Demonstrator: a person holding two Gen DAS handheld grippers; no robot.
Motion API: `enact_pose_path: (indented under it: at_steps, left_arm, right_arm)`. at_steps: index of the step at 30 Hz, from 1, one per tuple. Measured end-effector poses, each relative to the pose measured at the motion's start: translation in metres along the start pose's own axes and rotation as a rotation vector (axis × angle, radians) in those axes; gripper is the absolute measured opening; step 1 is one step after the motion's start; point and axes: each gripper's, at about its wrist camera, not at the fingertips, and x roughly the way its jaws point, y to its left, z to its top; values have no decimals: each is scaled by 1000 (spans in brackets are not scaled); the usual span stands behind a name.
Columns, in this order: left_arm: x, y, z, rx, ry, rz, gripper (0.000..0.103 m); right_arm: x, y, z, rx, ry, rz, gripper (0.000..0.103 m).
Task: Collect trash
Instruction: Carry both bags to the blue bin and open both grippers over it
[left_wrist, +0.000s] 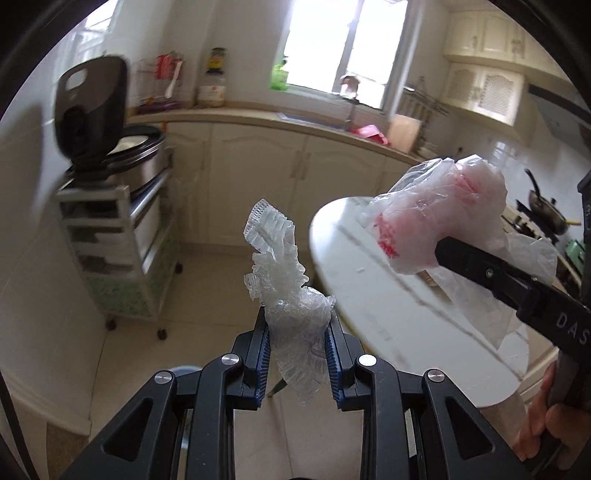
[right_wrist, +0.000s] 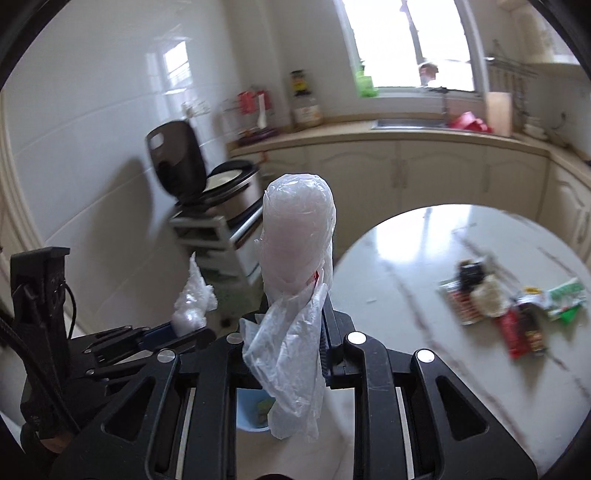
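Left gripper (left_wrist: 297, 325): I have its blue pads (left_wrist: 263, 363) pinched narrow on a crumpled clear plastic cover with a frilled edge (left_wrist: 280, 280); the frill stands up above the fingertips and a tail hangs down between the jaws; all of it is in the air, off the table's near-left edge.

Right gripper (right_wrist: 295, 295): I see it clamped on a white plastic bag (right_wrist: 297, 229) with a pinkish lump inside; the wrapped bulge rises above the fingers and loose film droops below them; from the left wrist view the same bag (left_wrist: 439, 206), with red print showing, hangs over the table's left edge.

Table (right_wrist: 406, 258): round, pale marble top; more trash, a blurred cluster of wrappers (right_wrist: 509, 306), lies toward its right edge.

Bin: a light blue bin (right_wrist: 251, 413) shows on the floor beneath the right gripper, partly hidden by the bag; I make out something green inside it.

Hand (left_wrist: 546, 417): mine, on the right gripper's handle at the left view's lower right corner.

Background: an open rice cooker (left_wrist: 110, 140) sits on a white cart (left_wrist: 110, 240) by the wall; cream cabinets (left_wrist: 277, 166) run under the window.
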Motion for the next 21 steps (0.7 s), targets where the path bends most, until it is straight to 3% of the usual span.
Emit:
enact_pose_path:
  at_steps: [5,11,21]
  left_arm:
    - [-9,57,-35,-73,52,70,23]
    - [20,102,-73,-142,168,146,23]
    - [89,140,-95,-216,330,156,24]
  right_arm:
    - [57,38,-29,-38,98,64,20]
    - [122,65,-61,-78,225,85,20]
    - [221,52,-97,-59,382,54,19]
